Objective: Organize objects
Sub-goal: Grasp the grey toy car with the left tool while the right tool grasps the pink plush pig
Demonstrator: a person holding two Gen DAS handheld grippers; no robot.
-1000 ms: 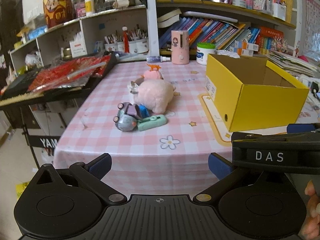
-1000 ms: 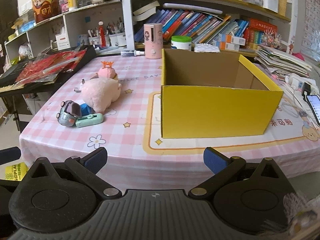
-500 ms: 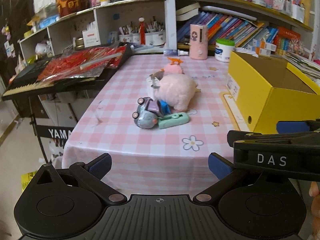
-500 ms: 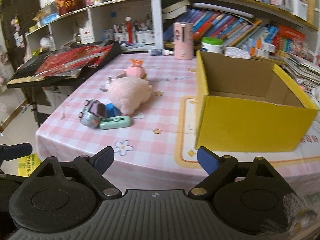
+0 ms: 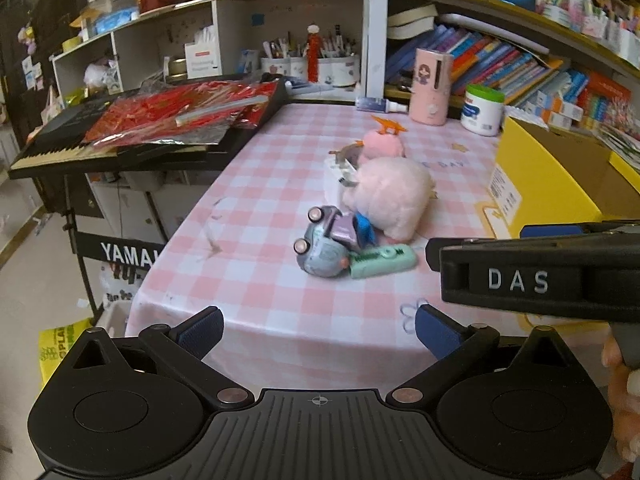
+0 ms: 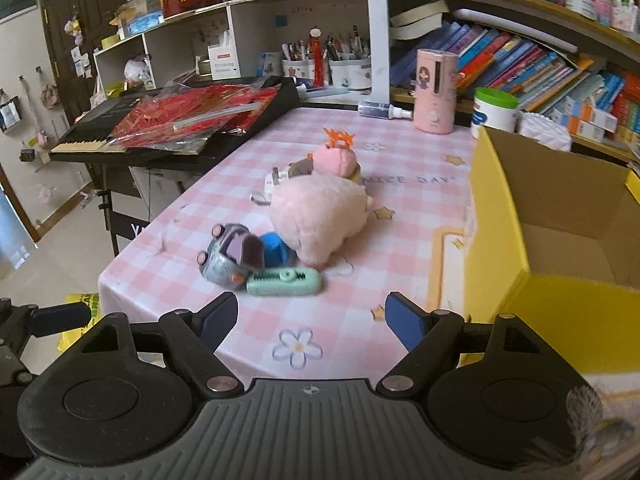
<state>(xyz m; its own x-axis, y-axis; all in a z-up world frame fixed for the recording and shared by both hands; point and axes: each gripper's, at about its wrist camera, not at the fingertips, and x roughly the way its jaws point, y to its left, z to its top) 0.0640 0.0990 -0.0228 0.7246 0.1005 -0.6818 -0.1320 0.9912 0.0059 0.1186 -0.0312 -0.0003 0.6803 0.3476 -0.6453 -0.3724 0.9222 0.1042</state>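
A pile of toys lies mid-table: a pink plush pig [image 6: 320, 214] [image 5: 390, 196], a grey toy car [image 6: 226, 258] [image 5: 322, 246], a mint green stapler-like piece [image 6: 284, 282] [image 5: 380, 262], a blue piece [image 6: 274, 246] and a small pink figure with an orange crest [image 6: 336, 156] [image 5: 382, 144]. An empty yellow cardboard box [image 6: 560, 264] [image 5: 548, 184] stands to the right. My right gripper [image 6: 312, 322] hovers short of the green piece, jaws closing with nothing between them. My left gripper [image 5: 318, 330] is open before the table's front edge, empty.
A black keyboard [image 6: 120, 136] covered with red foil sheets juts over the table's left side. A pink dispenser [image 6: 436, 90], a white tub [image 6: 494, 110] and a small bottle [image 6: 380, 110] stand at the back, under shelves of books and pen cups.
Both views have slid left, so the toy pile sits nearer centre and larger. The right gripper's fingers have drawn closer together.
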